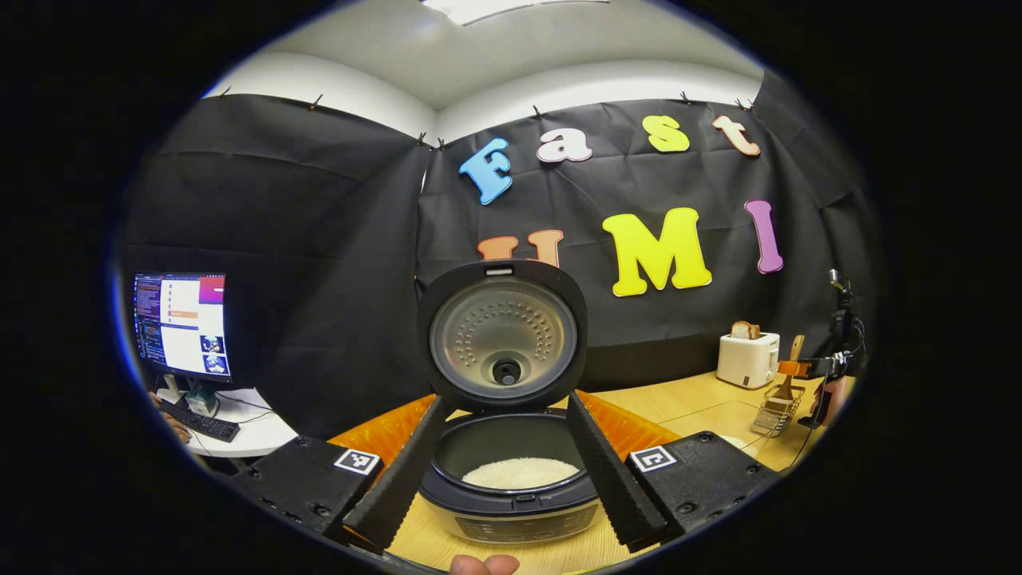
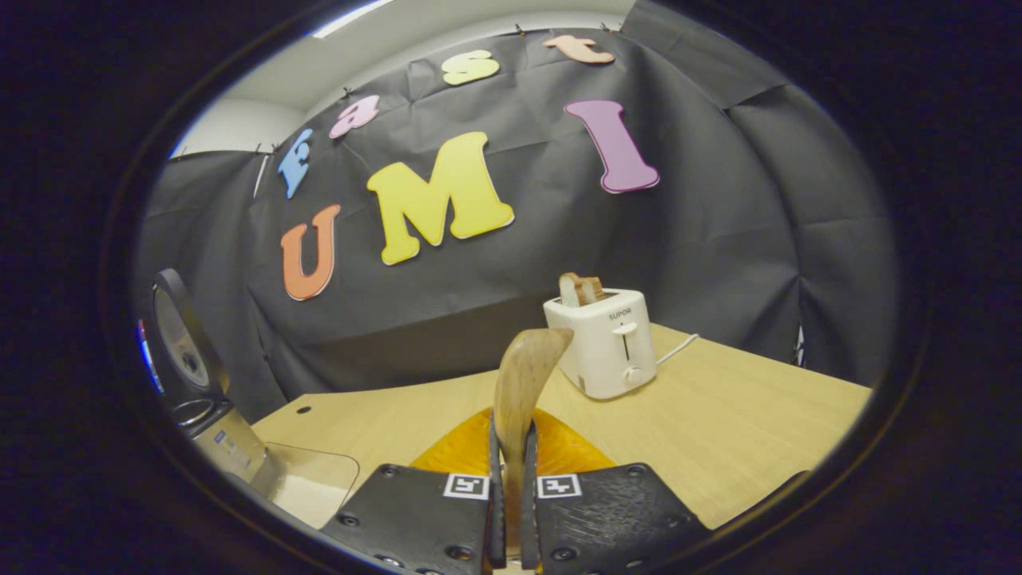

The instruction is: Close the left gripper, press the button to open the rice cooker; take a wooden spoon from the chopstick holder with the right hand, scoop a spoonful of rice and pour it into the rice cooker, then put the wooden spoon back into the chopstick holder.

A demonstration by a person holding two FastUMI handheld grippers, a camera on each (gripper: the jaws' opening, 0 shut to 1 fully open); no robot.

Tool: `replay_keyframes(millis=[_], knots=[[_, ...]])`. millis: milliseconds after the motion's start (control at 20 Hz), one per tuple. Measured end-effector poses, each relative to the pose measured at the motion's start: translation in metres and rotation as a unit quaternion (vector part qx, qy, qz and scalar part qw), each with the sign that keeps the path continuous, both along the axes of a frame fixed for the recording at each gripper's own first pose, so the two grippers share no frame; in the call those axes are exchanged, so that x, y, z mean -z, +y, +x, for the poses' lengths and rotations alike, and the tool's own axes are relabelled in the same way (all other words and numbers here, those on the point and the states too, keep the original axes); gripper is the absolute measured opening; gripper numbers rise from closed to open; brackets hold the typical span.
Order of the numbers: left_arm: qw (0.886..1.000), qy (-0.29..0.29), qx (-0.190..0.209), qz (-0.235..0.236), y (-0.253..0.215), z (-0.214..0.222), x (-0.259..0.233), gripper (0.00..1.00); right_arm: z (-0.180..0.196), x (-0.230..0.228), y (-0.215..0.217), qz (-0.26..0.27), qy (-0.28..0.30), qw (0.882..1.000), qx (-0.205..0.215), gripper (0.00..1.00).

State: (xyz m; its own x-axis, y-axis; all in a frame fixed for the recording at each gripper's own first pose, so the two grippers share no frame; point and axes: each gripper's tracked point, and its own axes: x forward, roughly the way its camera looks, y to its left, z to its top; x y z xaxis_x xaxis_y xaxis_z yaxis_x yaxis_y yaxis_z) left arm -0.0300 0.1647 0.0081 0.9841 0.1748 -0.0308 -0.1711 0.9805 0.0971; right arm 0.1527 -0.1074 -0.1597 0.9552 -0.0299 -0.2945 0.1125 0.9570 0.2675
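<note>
Wooden counter [image 2: 718, 415], black cloth behind. Your right tongs [image 2: 511, 479] are clenching the spoon [image 2: 523, 375] low on its handle: stiff, light, smooth wood, so keep squeezing firmly. Left tongs [image 1: 511, 471] are hanging released before the open cooker [image 1: 511, 447], rice [image 1: 520, 473] inside.

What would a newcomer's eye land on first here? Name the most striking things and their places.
The open rice cooker sits dead centre between the left tongs, which stand open: lid upright, white rice in the pot. In the right gripper view, the right tongs clamp a wooden spoon, its bowl rising in front of a white toaster with bread popped up on the wooden table.
</note>
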Motion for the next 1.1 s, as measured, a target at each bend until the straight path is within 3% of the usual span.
replay_keyframes(millis=[100, 150, 200, 250, 400, 450, 500, 550, 600, 700, 800, 850, 950, 1050, 1100], knots=[[1.0, -0.001, -0.001, -0.001, 0.001, 0.0, -0.001, 0.98, -0.002, -0.006, -0.003, 0.001, -0.006, 1.0, -0.001, 0.09], [1.0, -0.001, -0.001, -0.002, 0.0, 0.0, -0.001, 0.98, -0.002, -0.008, -0.004, 0.002, -0.01, 1.0, 0.0, 0.19], [1.0, -0.001, 0.0, -0.002, 0.0, 0.0, -0.002, 0.98, -0.004, -0.011, -0.004, 0.004, -0.013, 1.0, -0.003, 0.07], [1.0, -0.003, 0.0, -0.001, -0.001, 0.0, -0.003, 0.98, -0.004, -0.011, -0.004, 0.003, -0.013, 1.0, -0.005, 0.28], [1.0, -0.009, 0.004, -0.004, -0.005, 0.0, -0.006, 0.98, -0.005, -0.013, -0.009, 0.0, -0.014, 1.0, -0.004, 0.59], [1.0, -0.009, 0.004, -0.004, -0.004, 0.0, -0.006, 0.98, -0.006, -0.012, -0.011, 0.0, -0.012, 1.0, -0.001, 0.65], [1.0, -0.008, 0.003, -0.004, -0.004, -0.001, -0.006, 0.98, -0.006, -0.01, -0.015, 0.001, -0.009, 1.0, 0.005, 0.77], [1.0, -0.009, 0.0, -0.006, -0.004, -0.001, -0.007, 0.98, -0.006, -0.007, -0.019, 0.003, -0.005, 1.0, 0.011, 0.76], [1.0, -0.01, -0.001, -0.008, -0.005, -0.001, -0.007, 0.98, -0.007, -0.006, -0.022, 0.004, -0.002, 1.0, 0.015, 0.86], [1.0, -0.013, 0.004, -0.009, -0.009, 0.0, -0.009, 0.98, -0.009, -0.002, -0.026, 0.006, 0.007, 1.0, 0.021, 0.88], [1.0, -0.013, 0.004, -0.007, -0.011, 0.0, -0.009, 0.98, -0.011, -0.004, -0.031, 0.013, 0.008, 1.0, 0.024, 1.0], [1.0, -0.014, 0.005, -0.007, -0.012, 0.0, -0.01, 0.98, -0.013, -0.005, -0.033, 0.015, 0.007, 1.0, 0.026, 0.91], [1.0, -0.019, 0.008, -0.014, -0.017, 0.002, -0.011, 0.98, -0.017, -0.007, -0.041, 0.009, 0.006, 0.999, 0.03, 0.95], [0.999, -0.02, 0.017, -0.029, -0.029, 0.006, -0.01, 0.98, -0.025, -0.008, -0.049, -0.002, 0.006, 0.999, 0.032, 0.92], [0.999, -0.017, 0.023, -0.03, -0.036, 0.007, -0.01, 0.98, -0.03, -0.01, -0.053, -0.007, 0.004, 0.999, 0.033, 0.96]])
